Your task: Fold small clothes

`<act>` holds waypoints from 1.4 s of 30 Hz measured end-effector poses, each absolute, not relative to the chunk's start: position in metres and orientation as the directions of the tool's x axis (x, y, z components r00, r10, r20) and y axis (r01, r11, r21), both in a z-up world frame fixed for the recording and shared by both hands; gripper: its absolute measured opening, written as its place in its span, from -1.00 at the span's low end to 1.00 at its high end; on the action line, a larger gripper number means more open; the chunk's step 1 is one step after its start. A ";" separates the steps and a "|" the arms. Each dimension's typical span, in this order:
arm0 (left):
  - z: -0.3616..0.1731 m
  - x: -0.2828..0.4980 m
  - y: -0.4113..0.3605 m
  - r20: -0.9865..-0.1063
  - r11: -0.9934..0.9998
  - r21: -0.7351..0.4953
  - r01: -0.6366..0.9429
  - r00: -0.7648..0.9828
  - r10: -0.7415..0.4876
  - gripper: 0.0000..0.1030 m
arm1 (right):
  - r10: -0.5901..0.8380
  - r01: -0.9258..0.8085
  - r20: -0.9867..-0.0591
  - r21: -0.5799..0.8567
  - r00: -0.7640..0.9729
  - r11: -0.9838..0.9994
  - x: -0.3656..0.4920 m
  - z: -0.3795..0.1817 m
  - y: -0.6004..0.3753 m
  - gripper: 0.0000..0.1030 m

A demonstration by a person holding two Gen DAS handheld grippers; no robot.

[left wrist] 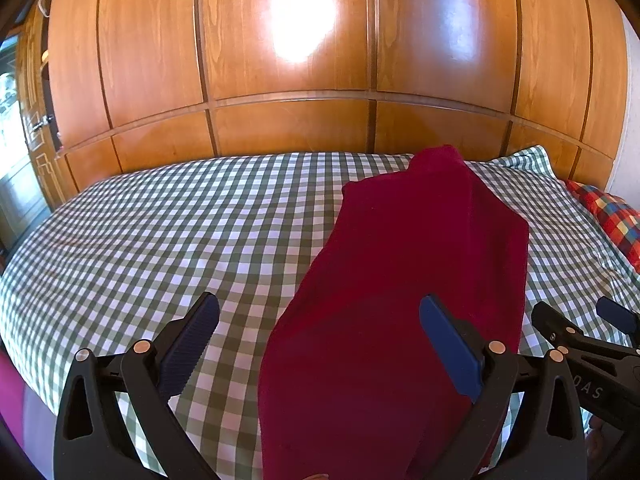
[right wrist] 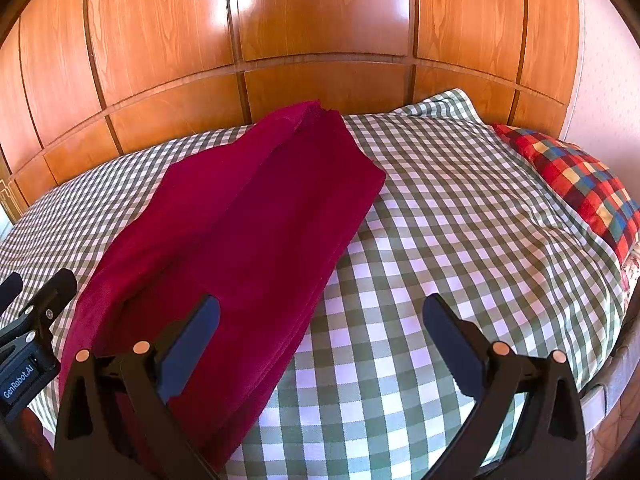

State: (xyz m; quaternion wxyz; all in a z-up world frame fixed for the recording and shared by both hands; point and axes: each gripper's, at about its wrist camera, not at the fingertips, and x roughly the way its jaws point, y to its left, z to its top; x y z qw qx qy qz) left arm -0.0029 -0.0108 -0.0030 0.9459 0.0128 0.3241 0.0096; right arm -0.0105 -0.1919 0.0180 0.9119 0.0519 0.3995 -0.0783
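the wooden wardrobe wall [left wrist: 288,40] fills the back of both views, glossy panels with a bright glare patch, and in front of it the bed [left wrist: 160,232] in its green-and-white checked cover takes up nearly everything else. a red, yellow and blue checked pillow [right wrist: 576,184] sits at the far right edge of the bed. the dark red garment [right wrist: 248,216] lies on the cover as a long narrow strip, running from the near edge away toward the wardrobe, already doubled lengthwise by the look of the layered edges on its right side. the left gripper [left wrist: 320,344] hangs over the near end with its fingers wide apart and nothing between them, one pad over bare cover and the other over red cloth; the right gripper [right wrist: 322,344] is equally spread and empty, straddling the garment's right edge. the likely step is to take the near end and carry it over to the far end, so each gripper should close on a near corner through all the layers, lift evenly, and lay edge on edge without dragging. the near hem itself is cut off below both views, behind the gripper bodies, and what kind of garment this is cannot be made out.
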 end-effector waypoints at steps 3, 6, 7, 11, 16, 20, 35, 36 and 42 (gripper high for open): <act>-0.003 -0.004 -0.012 -0.614 1.000 0.031 -0.005 0.789 0.023 0.93 | -0.100 0.183 -0.737 0.033 0.669 0.983 -0.011 0.018 -0.192 0.96; -0.002 -0.004 -0.012 -0.612 0.999 0.032 -0.003 0.790 0.022 0.93 | -0.100 0.185 -0.736 0.034 0.669 0.982 -0.011 0.018 -0.192 0.96; -0.002 -0.005 -0.012 -0.612 0.999 0.032 -0.003 0.791 0.022 0.93 | -0.100 0.184 -0.736 0.034 0.670 0.982 -0.011 0.017 -0.192 0.96; -0.001 -0.006 -0.013 -0.609 0.999 0.032 -0.003 0.793 0.022 0.93 | -0.097 0.179 -0.737 0.034 0.669 0.983 -0.012 0.017 -0.188 0.96; 0.002 -0.008 -0.014 -0.601 0.999 0.039 0.000 0.799 0.023 0.93 | -0.098 0.180 -0.733 0.034 0.674 0.983 -0.013 0.018 -0.187 0.96; 0.003 -0.008 -0.015 -0.598 0.999 0.039 0.002 0.801 0.022 0.93 | -0.098 0.182 -0.734 0.036 0.673 0.983 -0.014 0.019 -0.188 0.96; -0.014 -0.008 -0.016 -0.661 0.994 0.055 0.095 0.749 -0.035 0.93 | 0.002 0.159 -0.777 0.131 0.629 0.979 -0.011 0.008 -0.204 0.96; -0.017 -0.008 -0.015 -0.675 0.991 0.058 0.123 0.736 -0.052 0.93 | 0.029 0.159 -0.783 0.162 0.622 0.974 -0.011 0.006 -0.209 0.96; -0.043 -0.034 -0.008 -0.736 0.963 0.046 0.266 0.661 -0.148 0.70 | 0.184 0.172 -0.790 0.342 0.584 0.924 -0.012 -0.007 -0.239 0.95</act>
